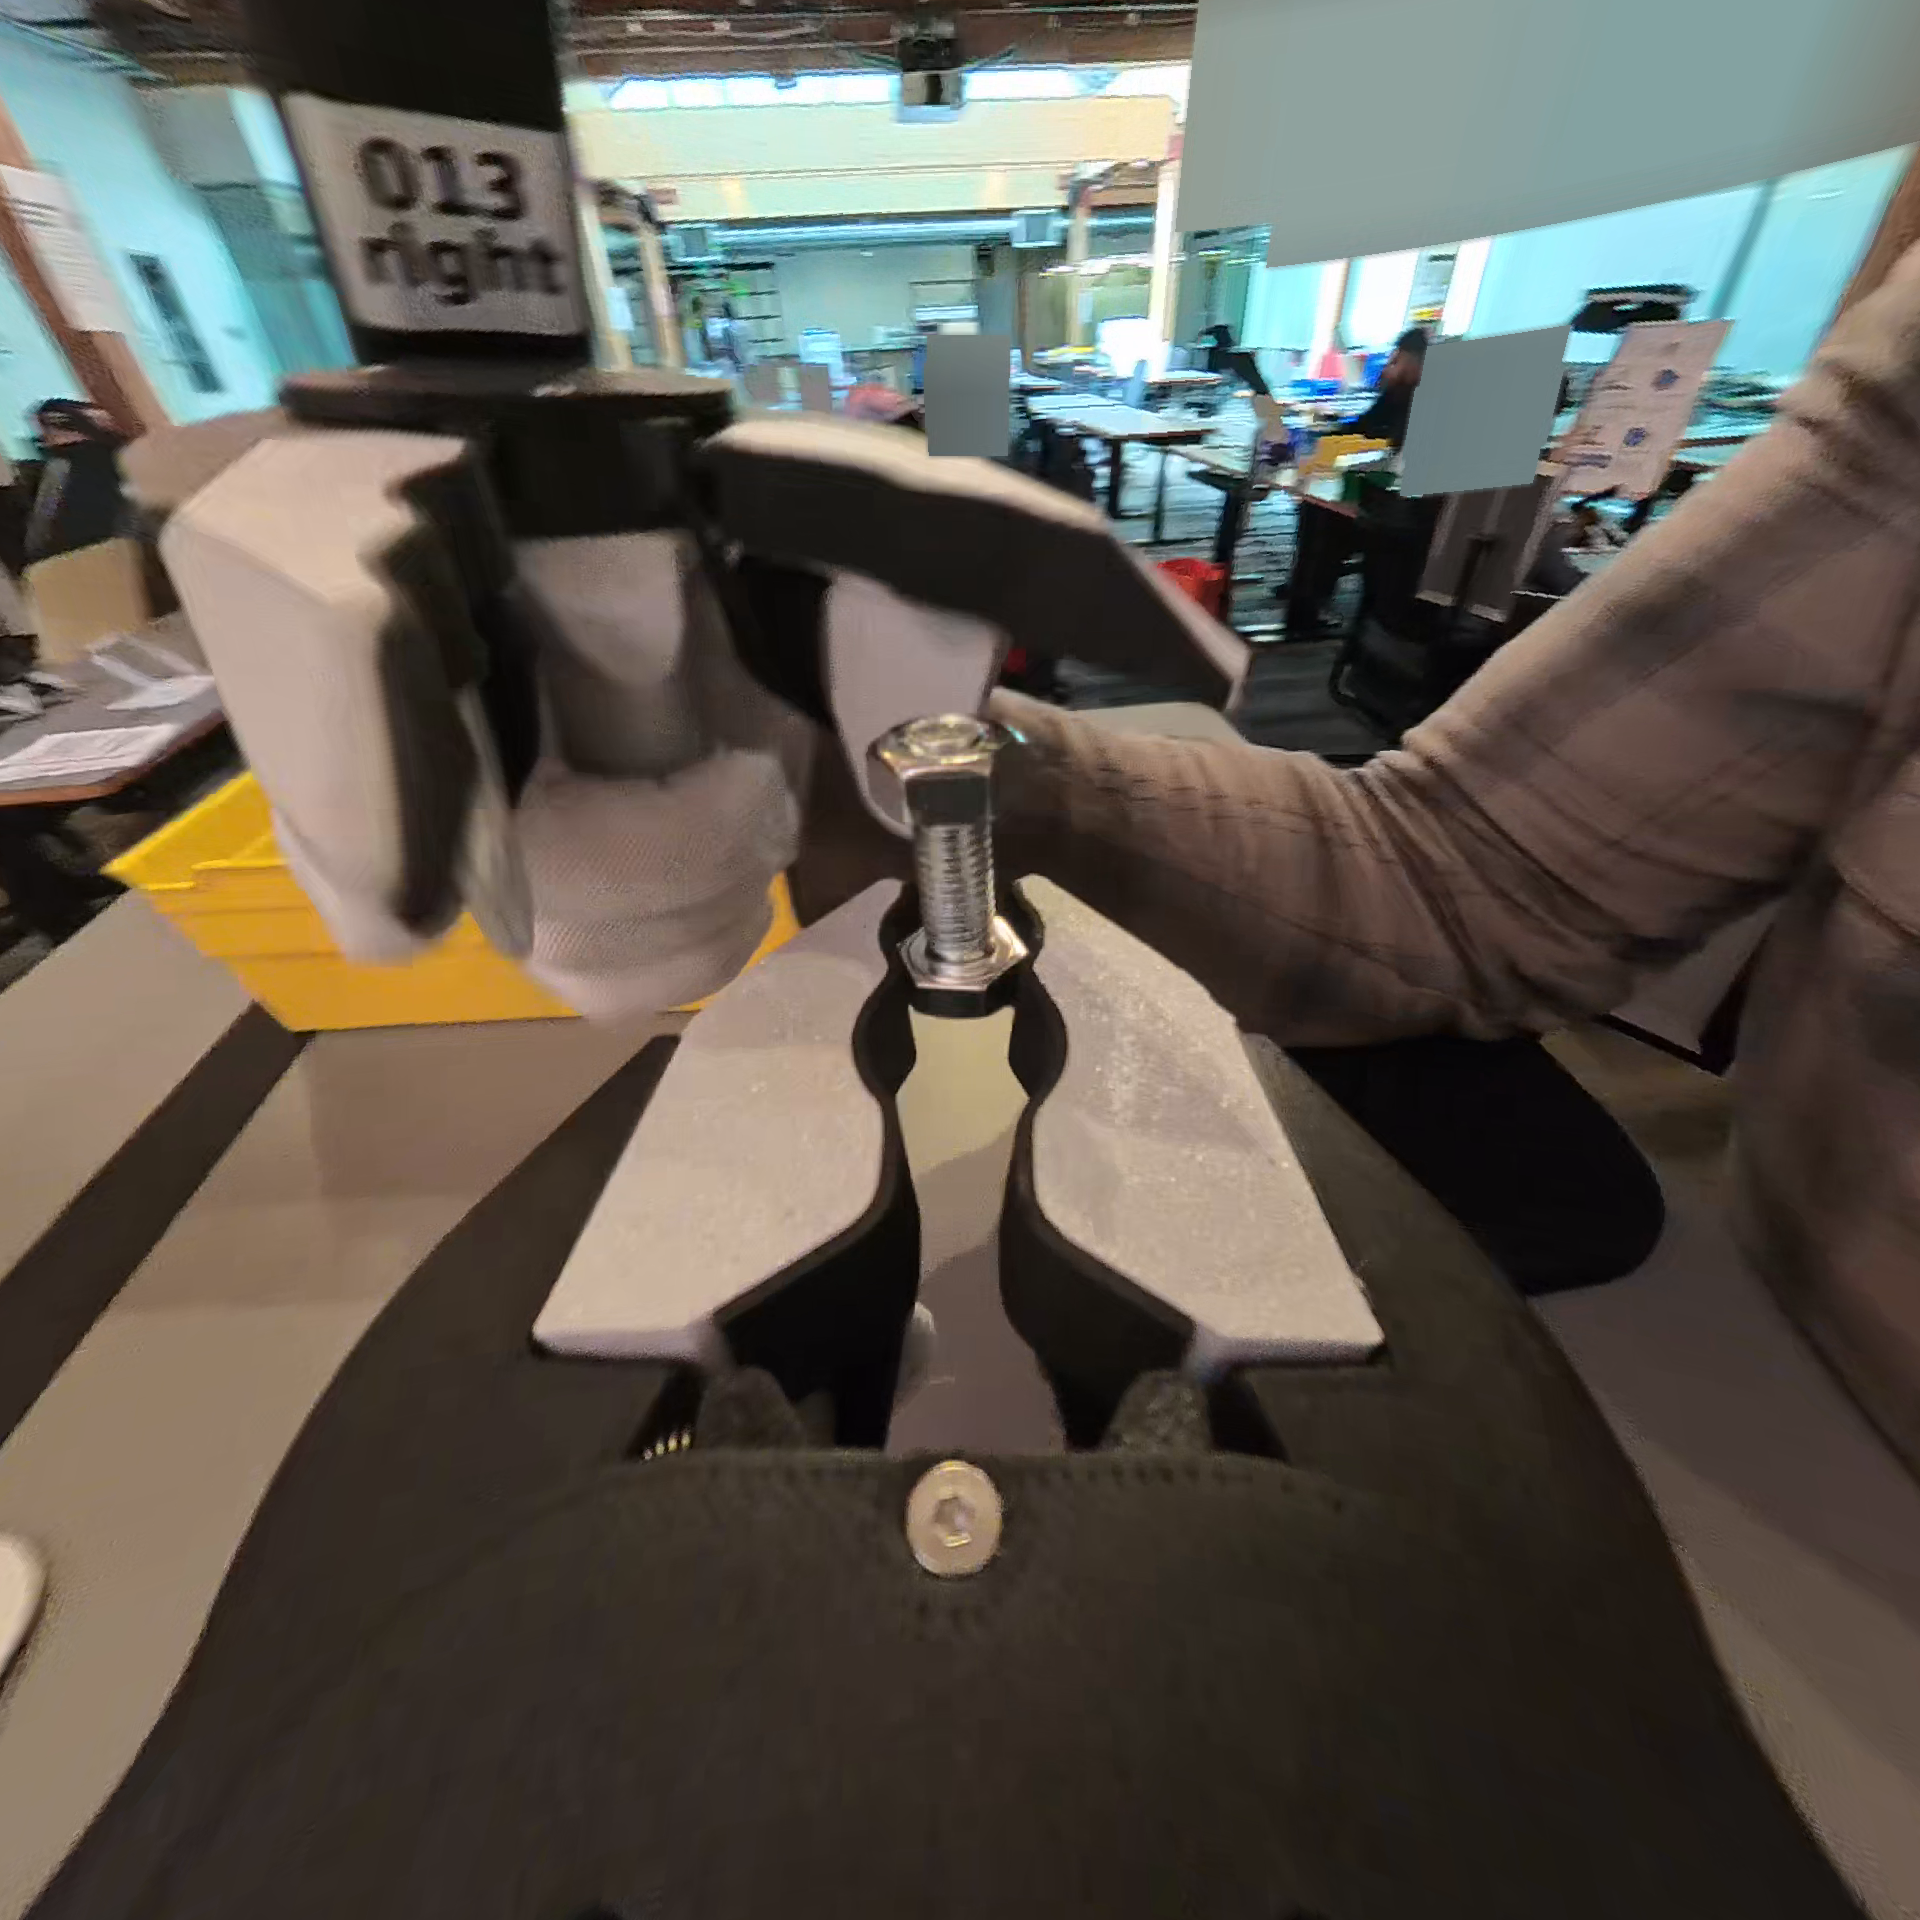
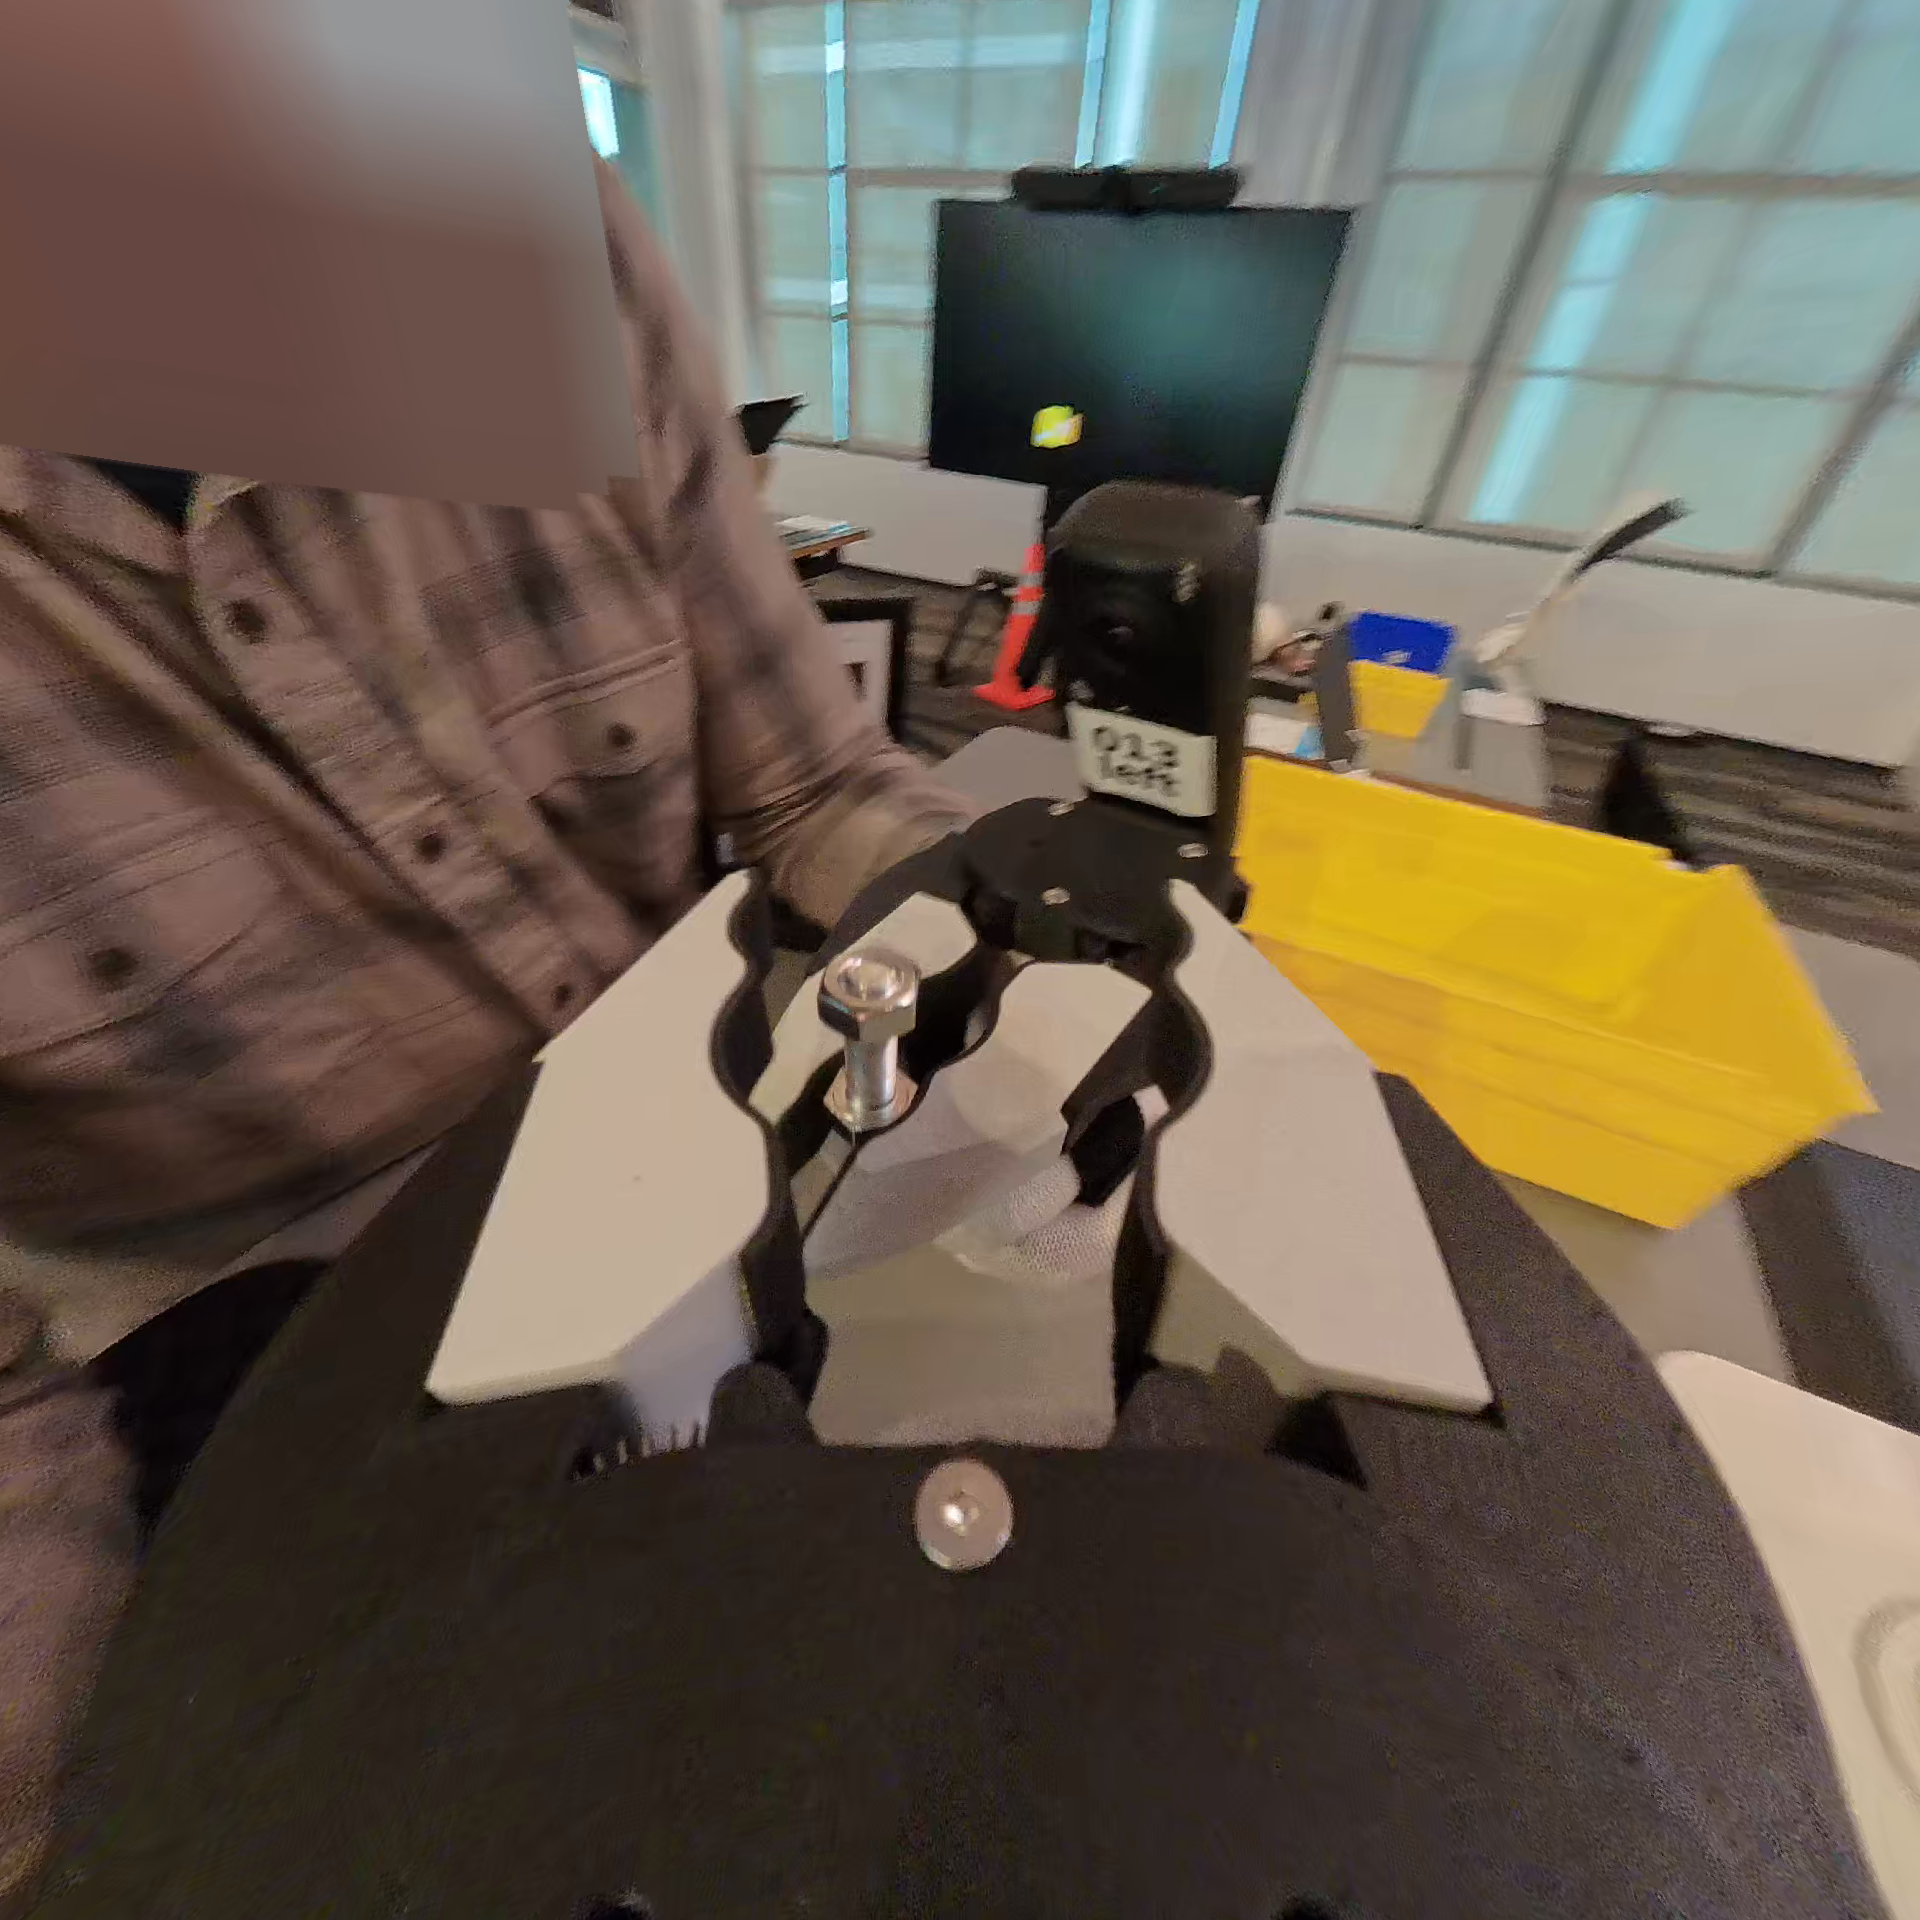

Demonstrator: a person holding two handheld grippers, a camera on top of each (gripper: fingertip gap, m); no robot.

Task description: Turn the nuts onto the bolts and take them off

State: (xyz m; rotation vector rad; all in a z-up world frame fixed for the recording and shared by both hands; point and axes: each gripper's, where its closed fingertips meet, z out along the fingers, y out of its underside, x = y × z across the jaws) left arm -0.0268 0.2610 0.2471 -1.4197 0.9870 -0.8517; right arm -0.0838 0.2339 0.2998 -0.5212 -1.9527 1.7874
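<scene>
Left gripper (image 1: pixel 961 982) clamps the nut (image 1: pixel 964 961) steady, holding the bolt (image 1: pixel 948 831) upright so the released, wide-apart right gripper (image 2: pixel 961 1049) can reach its head.

A yellow plastic bin (image 2: pixel 1496 997) sits on the grey table (image 1: pixel 135 1060), its long side tilted in the right wrist view; the left wrist view shows it (image 1: pixel 343 966) at the table's far edge. Behind it stands a large dark screen (image 2: pixel 1132 343) with a black bar mounted on its top edge, in front of tall windows (image 2: pixel 1621 291). An orange traffic cone (image 2: pixel 1023 634) stands on the carpet near the screen's foot. A blue crate (image 2: pixel 1403 636) rests farther right. Across the open room run long work tables (image 1: pixel 1122 426), with seated people blurred in the distance. Papers (image 1: pixel 94 743) lie on a desk at the left.
</scene>
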